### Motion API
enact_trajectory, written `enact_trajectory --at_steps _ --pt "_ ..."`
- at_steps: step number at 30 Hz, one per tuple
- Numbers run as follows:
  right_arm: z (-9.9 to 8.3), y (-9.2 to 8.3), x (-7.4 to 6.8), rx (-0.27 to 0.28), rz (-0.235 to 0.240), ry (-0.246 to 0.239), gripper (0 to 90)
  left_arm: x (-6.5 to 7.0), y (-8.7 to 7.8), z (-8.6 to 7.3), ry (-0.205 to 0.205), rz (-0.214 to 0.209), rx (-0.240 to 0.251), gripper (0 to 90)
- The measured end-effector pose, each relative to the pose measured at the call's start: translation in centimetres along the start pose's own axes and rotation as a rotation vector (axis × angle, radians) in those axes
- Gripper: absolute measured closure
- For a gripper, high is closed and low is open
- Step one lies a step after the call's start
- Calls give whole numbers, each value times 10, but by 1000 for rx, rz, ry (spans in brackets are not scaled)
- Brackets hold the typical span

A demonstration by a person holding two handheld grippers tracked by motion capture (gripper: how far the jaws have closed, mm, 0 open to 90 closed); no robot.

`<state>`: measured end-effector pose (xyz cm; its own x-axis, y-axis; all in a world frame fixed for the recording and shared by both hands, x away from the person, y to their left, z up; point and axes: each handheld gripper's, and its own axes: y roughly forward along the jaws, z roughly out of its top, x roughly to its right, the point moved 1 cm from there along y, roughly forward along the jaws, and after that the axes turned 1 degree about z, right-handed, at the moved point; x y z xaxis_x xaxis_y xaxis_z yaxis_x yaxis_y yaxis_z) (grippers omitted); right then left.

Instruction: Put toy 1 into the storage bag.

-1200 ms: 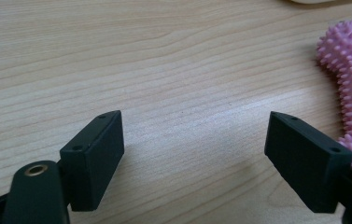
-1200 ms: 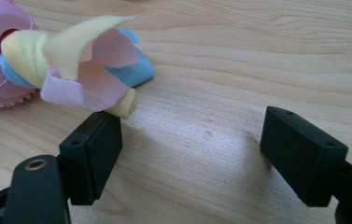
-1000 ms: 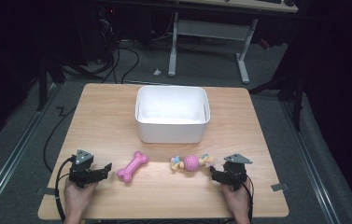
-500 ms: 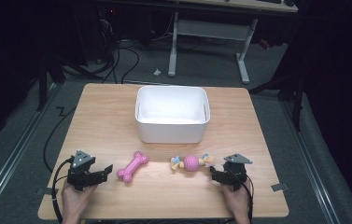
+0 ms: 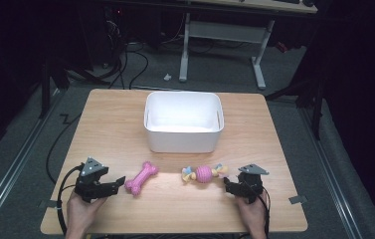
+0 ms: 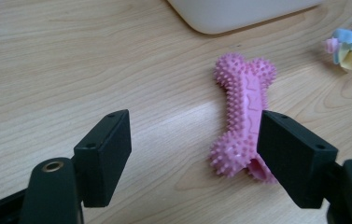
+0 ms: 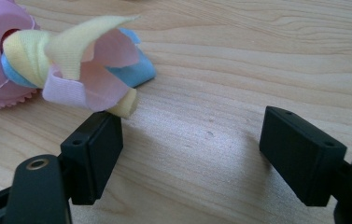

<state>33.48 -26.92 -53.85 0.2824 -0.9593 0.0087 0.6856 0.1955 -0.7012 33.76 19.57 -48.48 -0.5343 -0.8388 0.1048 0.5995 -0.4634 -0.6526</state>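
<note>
holding my left claw point(image 5: 120, 181) open by the pink bone point(image 5: 141, 178) (long axis slanting toward the white bin point(image 5: 183, 143)); right claw point(image 5: 226, 185) open too, touching the rope ball toy's point(image 5: 204, 173) tassel on the table point(image 5: 105, 124).

No writing, label, brand, number or sign can be read anywhere here. The white bin point(image 5: 183, 122) has plain walls, the pink bone point(image 6: 244, 119) carries only nubs and a wavy groove (no letters), and the cloth toy point(image 7: 66, 56) is bare fabric. The bench point(image 5: 110, 129) is unmarked wood grain, and the black tongs in both gripper views have screw holes but no print. The grey plates on the tongs in the high view are too small to tell whether anything is printed on them.
</note>
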Motion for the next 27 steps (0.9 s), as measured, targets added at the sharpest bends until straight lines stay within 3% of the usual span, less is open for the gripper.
enact_trajectory --at_steps 7,17,22,27 --pt "0 0 0 -1 0 1 216 7 3 10 12 -26 -35 274" --pt "0 0 0 0 1 -1 218 20 11 30 78 -44 -80 278" --pt "0 0 0 1 4 -6 218 26 19 41 113 -43 -130 278" --pt "0 0 0 1 5 -7 218 28 28 45 120 -53 -184 276"
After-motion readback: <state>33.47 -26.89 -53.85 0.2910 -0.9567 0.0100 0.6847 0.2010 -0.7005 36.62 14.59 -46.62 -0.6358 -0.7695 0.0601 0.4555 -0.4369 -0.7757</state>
